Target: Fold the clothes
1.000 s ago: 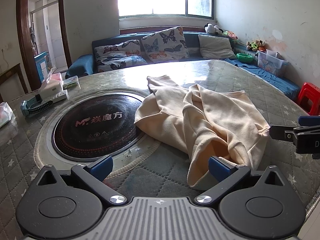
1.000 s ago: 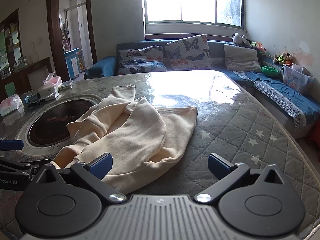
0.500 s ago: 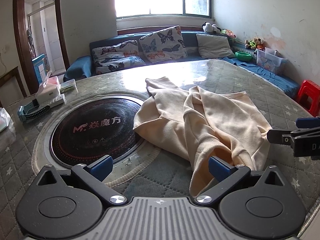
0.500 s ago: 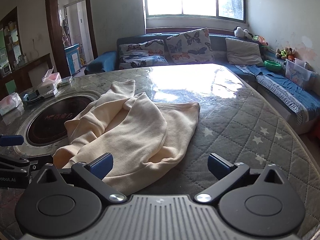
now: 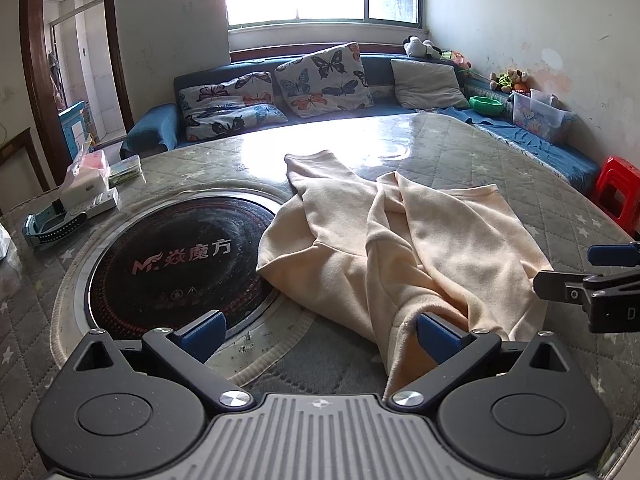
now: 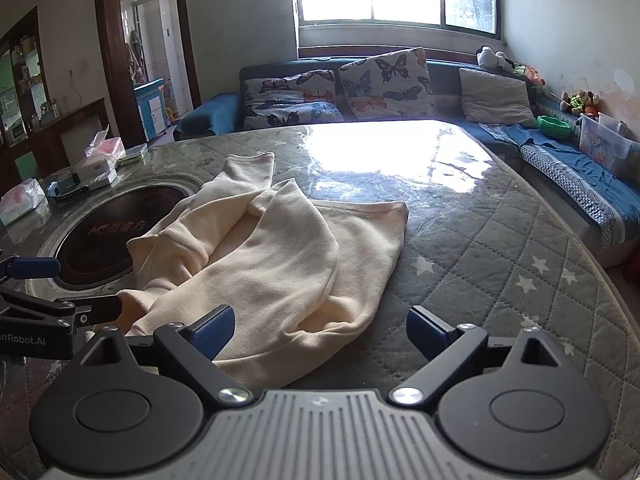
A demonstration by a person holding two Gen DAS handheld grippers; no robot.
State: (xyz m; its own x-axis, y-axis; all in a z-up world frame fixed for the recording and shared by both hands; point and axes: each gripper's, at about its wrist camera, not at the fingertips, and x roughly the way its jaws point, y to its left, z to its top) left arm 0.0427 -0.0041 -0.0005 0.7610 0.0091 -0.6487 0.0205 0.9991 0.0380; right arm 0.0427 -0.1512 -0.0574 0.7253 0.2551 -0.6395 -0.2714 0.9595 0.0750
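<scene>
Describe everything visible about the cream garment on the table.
The cream garment looks like soft fleece, lying crumpled and unfolded on the quilted table cover. One sleeve-like part stretches toward the window; its left edge overlaps the round black cooktop. Both open grippers, left gripper and right gripper, are at its near edge, neither closed on it.

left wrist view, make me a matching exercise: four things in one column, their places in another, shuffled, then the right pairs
Things:
1. cream fleece garment
2. red plastic stool
3. round black induction cooktop
4. butterfly-print cushion

Places:
A. on the blue sofa under the window
B. set into the table, left of the garment
C. on the floor beyond the table's right edge
D. crumpled on the quilted table cover, one edge overlapping the cooktop rim

Pairs: 1-D, 2-C, 3-B, 4-A
</scene>
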